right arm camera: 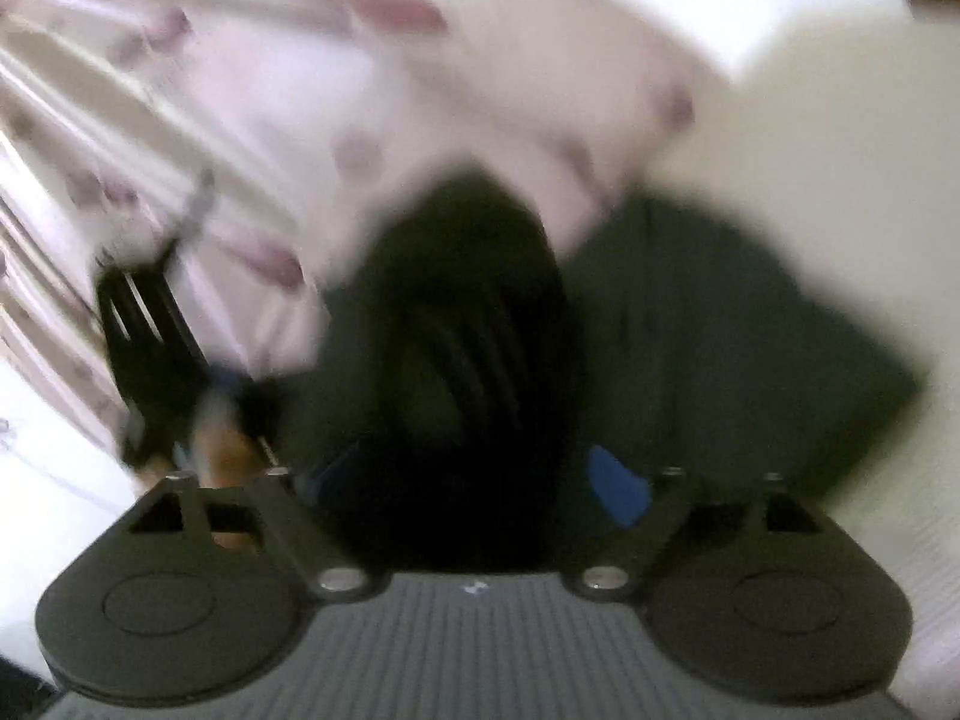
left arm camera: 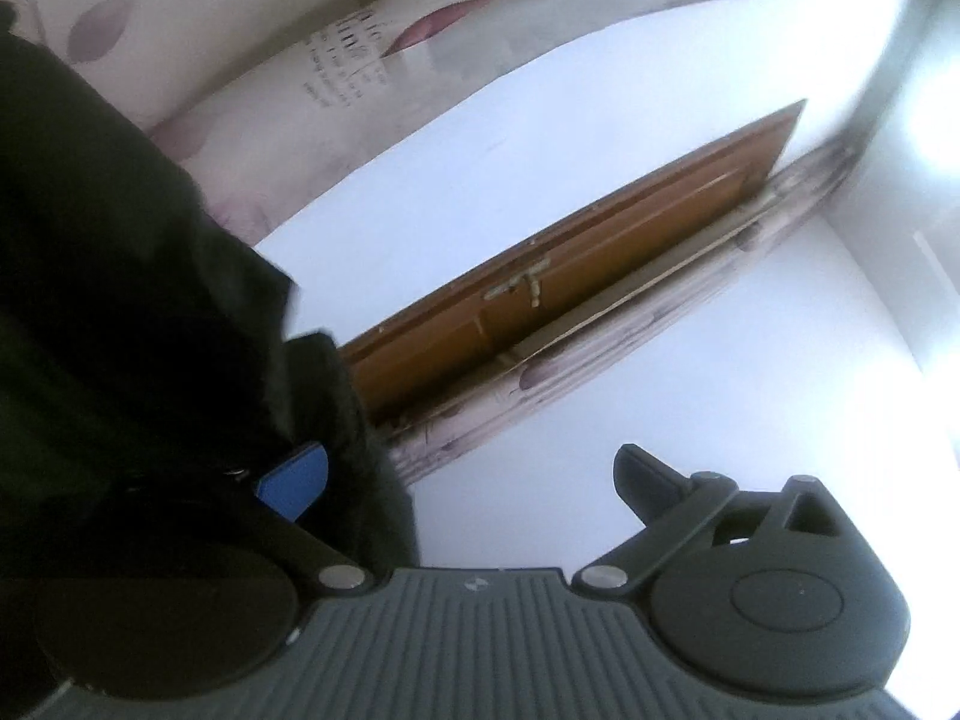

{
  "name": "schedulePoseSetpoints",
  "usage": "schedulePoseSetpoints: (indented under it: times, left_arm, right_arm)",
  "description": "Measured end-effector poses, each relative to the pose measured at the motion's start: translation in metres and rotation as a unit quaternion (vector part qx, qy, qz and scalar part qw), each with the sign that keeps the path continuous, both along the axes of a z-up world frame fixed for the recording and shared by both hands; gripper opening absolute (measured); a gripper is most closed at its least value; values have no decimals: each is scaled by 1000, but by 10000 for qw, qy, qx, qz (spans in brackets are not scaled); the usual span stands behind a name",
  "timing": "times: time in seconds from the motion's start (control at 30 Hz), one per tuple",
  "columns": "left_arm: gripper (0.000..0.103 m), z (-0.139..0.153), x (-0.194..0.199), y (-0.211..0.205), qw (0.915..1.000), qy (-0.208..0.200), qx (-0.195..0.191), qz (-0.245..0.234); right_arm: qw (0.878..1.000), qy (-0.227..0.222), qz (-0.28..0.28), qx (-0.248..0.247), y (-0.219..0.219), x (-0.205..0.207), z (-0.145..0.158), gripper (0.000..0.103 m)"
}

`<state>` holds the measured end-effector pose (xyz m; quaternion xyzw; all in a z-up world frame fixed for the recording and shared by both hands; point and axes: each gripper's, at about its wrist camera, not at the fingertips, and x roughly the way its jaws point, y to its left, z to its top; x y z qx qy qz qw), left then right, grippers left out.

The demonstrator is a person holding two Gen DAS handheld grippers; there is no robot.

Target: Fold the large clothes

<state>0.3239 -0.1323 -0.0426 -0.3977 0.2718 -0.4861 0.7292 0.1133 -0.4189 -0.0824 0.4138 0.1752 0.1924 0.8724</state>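
Garment (right arm camera: 456, 360) between wide right claw (right arm camera: 474, 480).

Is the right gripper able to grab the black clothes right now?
Probably yes: the right gripper is open, and the black clothes bunch between its fingers with nothing in front, though the view is blurred.

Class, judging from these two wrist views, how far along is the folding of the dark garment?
Done: hard to say; the dark garment looks bunched on the bedding, no flat fold visible.
In hand: nothing; left gripper and right gripper both stand open, cloth between the right one's fingers unclamped.
Left: regrasping and folding neatly.
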Motion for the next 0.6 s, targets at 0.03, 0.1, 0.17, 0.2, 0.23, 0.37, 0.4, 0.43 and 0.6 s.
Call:
schedulePoseSetpoints:
  times: [0.03, 0.1, 0.17, 0.2, 0.23, 0.37, 0.4, 0.43, 0.6]
  left_arm:
    - [99, -2, -1, -2, 10000, -30, -79, 41]
    - [96, -4, -8, -4, 9996, -84, -256, 113]
    - [96, -2, -19, -4, 9988, -284, -317, 258]
    - [96, 0, -23, -3, 9983, -355, -350, 306]
    - [96, 0, -24, -2, 9981, -387, -350, 325]
    - [96, -1, -29, -4, 9977, -364, -339, 453]
    - [96, -1, -31, -1, 9974, -322, -415, 499]
    - [97, 1, -37, 2, 9969, -321, -474, 536]
    - [100, 16, -60, 40, 9929, -534, -610, 871]
  right_arm:
    - [10000, -67, -17, -66, 16, 12, 10, 96]
    - [9998, -38, -46, -186, 14, 29, 19, 101]
    - [9995, 13, -7, -302, 10, 48, 25, 101]
    - [9993, 33, 46, -371, 10, 55, 26, 101]
    - [9989, 83, 99, -446, 14, 63, 26, 101]
    - [9939, 424, 240, -986, 32, 92, 15, 35]
    - [9933, 422, 196, -1059, 36, 97, 9, 34]
    - [9922, 412, 149, -1165, 36, 101, 5, 31]
    - [9887, 653, -146, -1344, 20, 115, -11, 25]
